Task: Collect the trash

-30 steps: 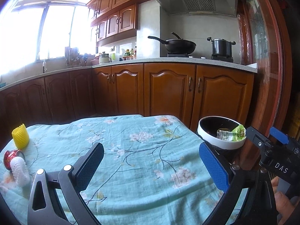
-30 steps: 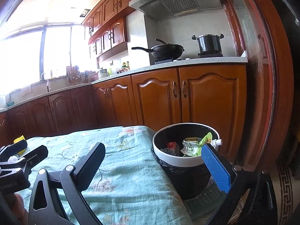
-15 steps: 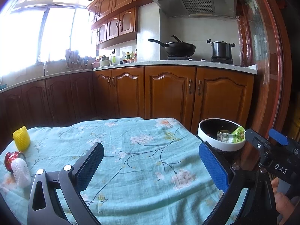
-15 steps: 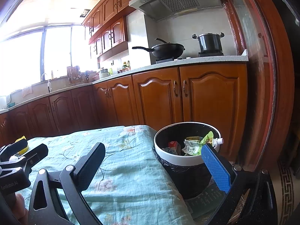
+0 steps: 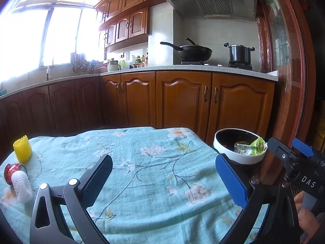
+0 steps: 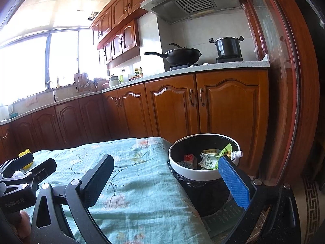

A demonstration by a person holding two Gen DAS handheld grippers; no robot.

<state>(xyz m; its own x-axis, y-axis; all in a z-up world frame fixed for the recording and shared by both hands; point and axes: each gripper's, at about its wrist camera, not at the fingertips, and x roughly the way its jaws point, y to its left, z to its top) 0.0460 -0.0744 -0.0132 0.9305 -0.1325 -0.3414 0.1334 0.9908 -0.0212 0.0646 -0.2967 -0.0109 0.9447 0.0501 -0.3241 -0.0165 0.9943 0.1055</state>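
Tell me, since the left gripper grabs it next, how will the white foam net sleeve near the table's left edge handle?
The white foam net sleeve looks like open mesh, so probably very light and squashy; the fingers would likely compress it. Lying on its side against the red crumpled item, a push might roll or drag both over the floral cloth.

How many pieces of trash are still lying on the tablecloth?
3, clustered at the table's far left edge: a yellow foam net sleeve, a red crumpled wrapper and a white foam net sleeve. More may be out of view.
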